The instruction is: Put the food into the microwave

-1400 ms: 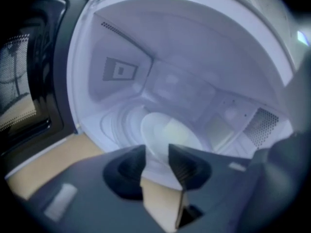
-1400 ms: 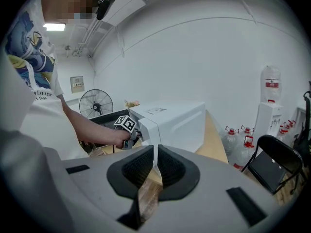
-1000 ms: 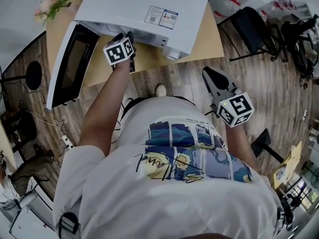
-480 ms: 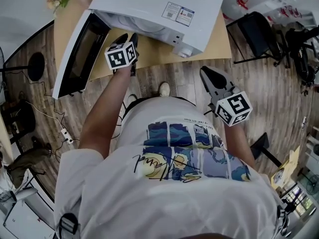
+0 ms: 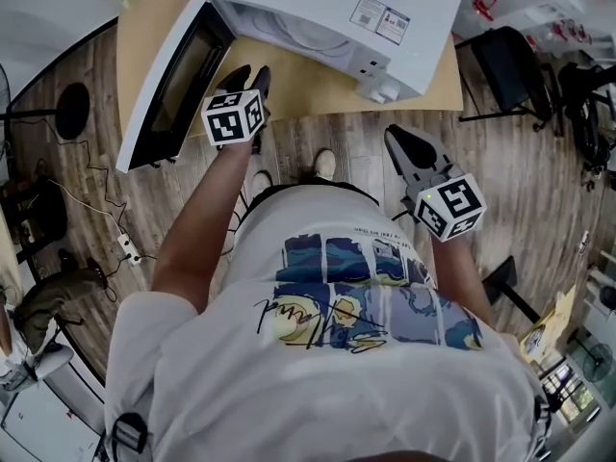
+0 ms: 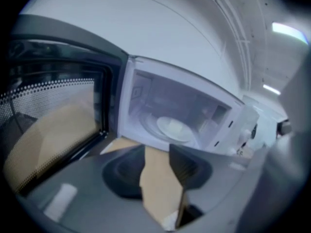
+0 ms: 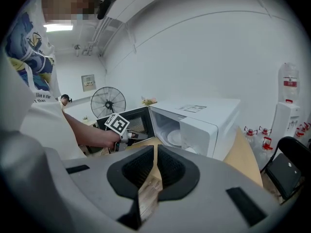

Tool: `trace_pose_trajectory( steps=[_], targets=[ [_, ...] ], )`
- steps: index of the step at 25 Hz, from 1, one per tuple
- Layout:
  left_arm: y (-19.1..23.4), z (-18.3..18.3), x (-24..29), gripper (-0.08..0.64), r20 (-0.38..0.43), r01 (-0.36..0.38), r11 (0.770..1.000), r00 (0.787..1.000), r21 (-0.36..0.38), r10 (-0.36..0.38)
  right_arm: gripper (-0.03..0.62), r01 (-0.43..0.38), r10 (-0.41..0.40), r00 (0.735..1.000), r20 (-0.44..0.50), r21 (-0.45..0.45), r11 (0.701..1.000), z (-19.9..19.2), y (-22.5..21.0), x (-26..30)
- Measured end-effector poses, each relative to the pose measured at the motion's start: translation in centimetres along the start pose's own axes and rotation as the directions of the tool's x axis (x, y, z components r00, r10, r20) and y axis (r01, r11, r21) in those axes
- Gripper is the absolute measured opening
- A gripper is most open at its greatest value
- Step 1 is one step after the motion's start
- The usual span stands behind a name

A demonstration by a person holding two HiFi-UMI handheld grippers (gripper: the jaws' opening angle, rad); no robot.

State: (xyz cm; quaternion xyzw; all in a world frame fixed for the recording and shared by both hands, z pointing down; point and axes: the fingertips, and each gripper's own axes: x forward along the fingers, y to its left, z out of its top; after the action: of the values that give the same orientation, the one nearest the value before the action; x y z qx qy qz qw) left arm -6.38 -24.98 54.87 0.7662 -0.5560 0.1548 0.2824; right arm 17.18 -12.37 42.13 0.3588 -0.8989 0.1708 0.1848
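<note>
Open microwave (image 5: 327, 8) dead ahead of left gripper (image 5: 248, 71), door (image 5: 173, 75) swung left; jaws spread, empty; far nearer than right gripper (image 5: 397, 138), pressed almost together on nothing, back over floor; no food visible anywhere, only bare turntable (image 6: 171, 128) inside; drawn back from cavity mouth since a second ago.

Glossy white microwave (image 5: 332, 8); smooth matt table (image 5: 298, 89); wooden floor (image 5: 539, 181).
</note>
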Motion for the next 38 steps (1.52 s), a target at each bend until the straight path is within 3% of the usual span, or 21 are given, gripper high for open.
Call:
trace_pose_trajectory(
  steps=[17,28,38],
  targets=[
    [3.9,0.0,-7.6,0.150,0.019,0.055,0.996,0.998,0.073,-0.057,0.023,0.001,-0.001,1.000,0.029,-0.015,1.000,1.3,7.7,2.8],
    [2.7,-0.1,-9.9,0.146,0.027,0.166,0.979,0.985,0.119,-0.170,0.023,0.065,-0.065,0.997,0.038,-0.010,0.998,0.9,11.5,2.6],
    [4.5,-0.6,-12.3,0.146,0.032,0.205,0.969,0.977,0.139,-0.211,0.021,0.130,-0.130,0.990,0.050,0.007,0.992,0.3,15.2,2.2]
  ],
)
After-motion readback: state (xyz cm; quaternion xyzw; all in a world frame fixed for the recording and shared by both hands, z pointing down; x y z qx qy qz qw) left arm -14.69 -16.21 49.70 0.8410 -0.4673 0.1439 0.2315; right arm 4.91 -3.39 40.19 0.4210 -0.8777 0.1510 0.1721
